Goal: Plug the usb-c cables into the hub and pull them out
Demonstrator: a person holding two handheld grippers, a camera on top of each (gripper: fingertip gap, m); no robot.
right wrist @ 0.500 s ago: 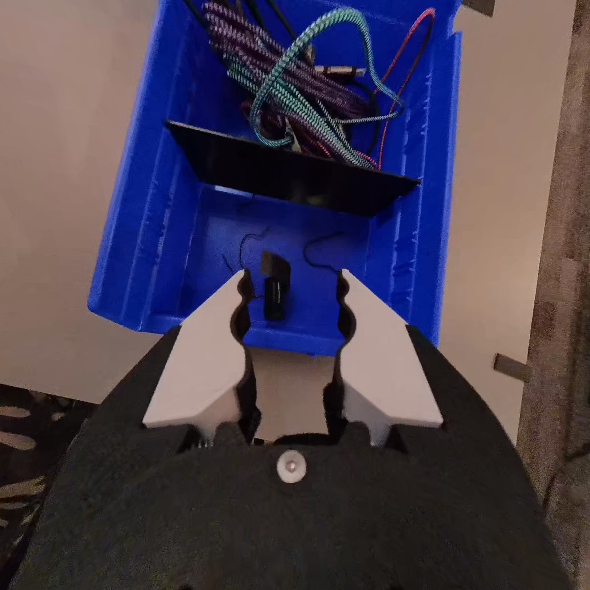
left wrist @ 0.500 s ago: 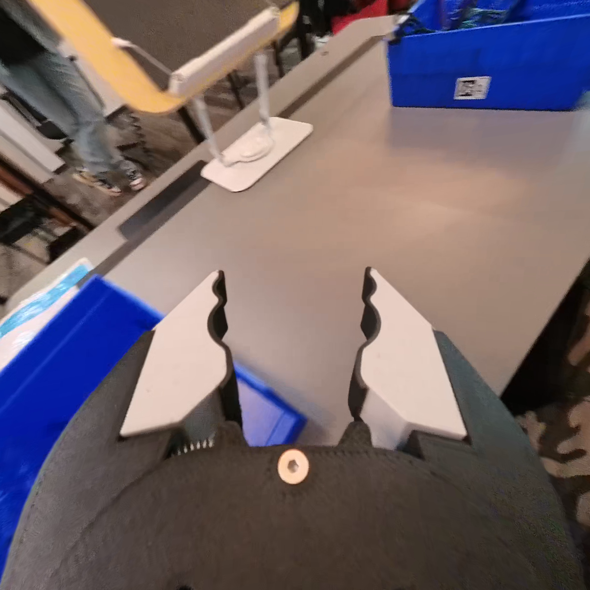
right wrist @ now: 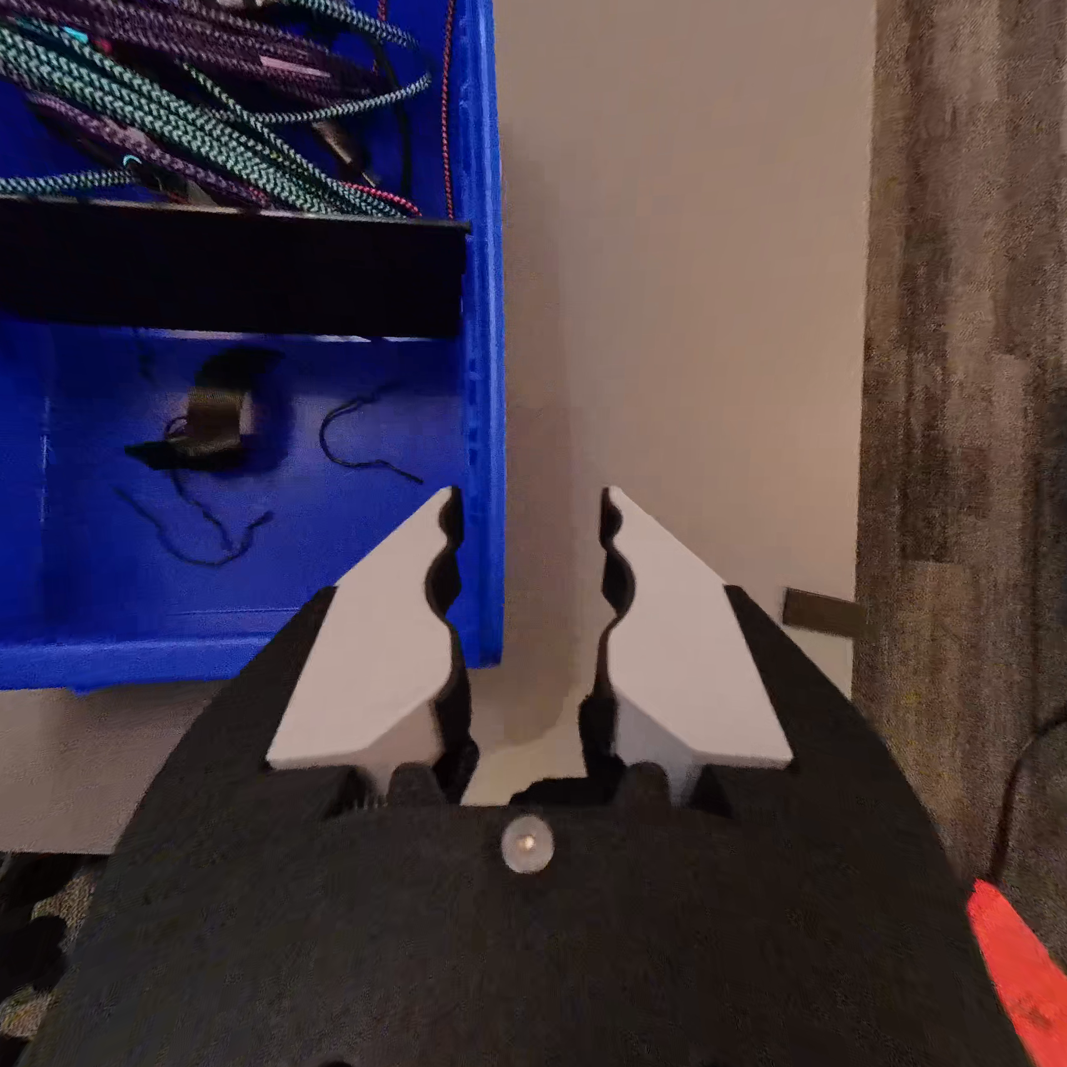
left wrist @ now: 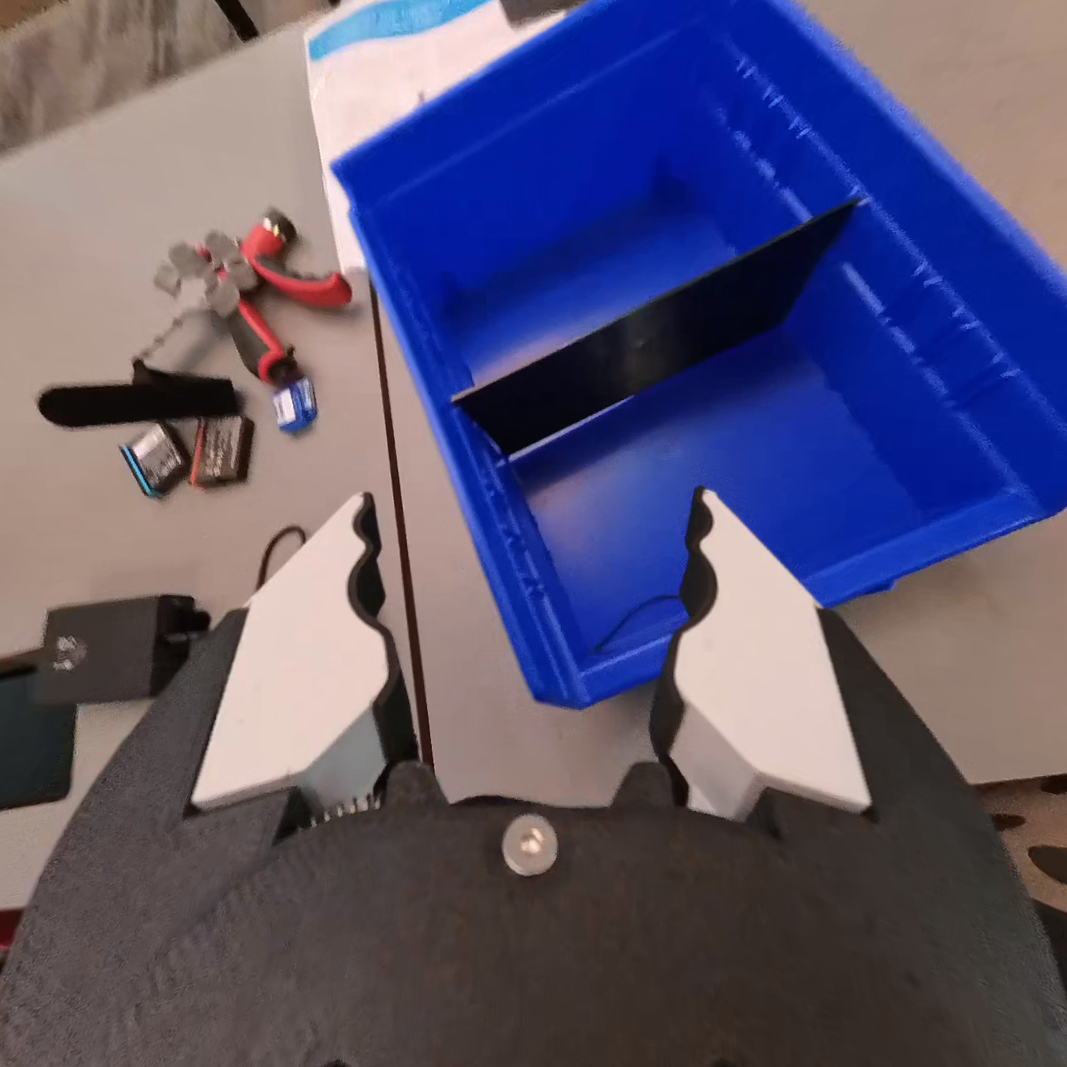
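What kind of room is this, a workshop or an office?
Probably a workshop or lab bench: a grey table with blue storage bins, one full of braided cables, and red-handled pliers lying beside small batteries.

No writing is legible. Print on the two small dark packs (left wrist: pixel 187 453) and the small blue-and-white pack (left wrist: pixel 295 406) near the bench's (left wrist: pixel 173 173) left edge blurs; the black box (left wrist: pixel 109 646) bears a pale emblem.

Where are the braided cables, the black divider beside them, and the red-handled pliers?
braided cables (right wrist: pixel 190 124), right wrist view, on a teal strand in the bin's far compartment.
black divider (right wrist: pixel 231 271), right wrist view, middle of its face.
red-handled pliers (left wrist: pixel 257 329), left wrist view, on one handle.
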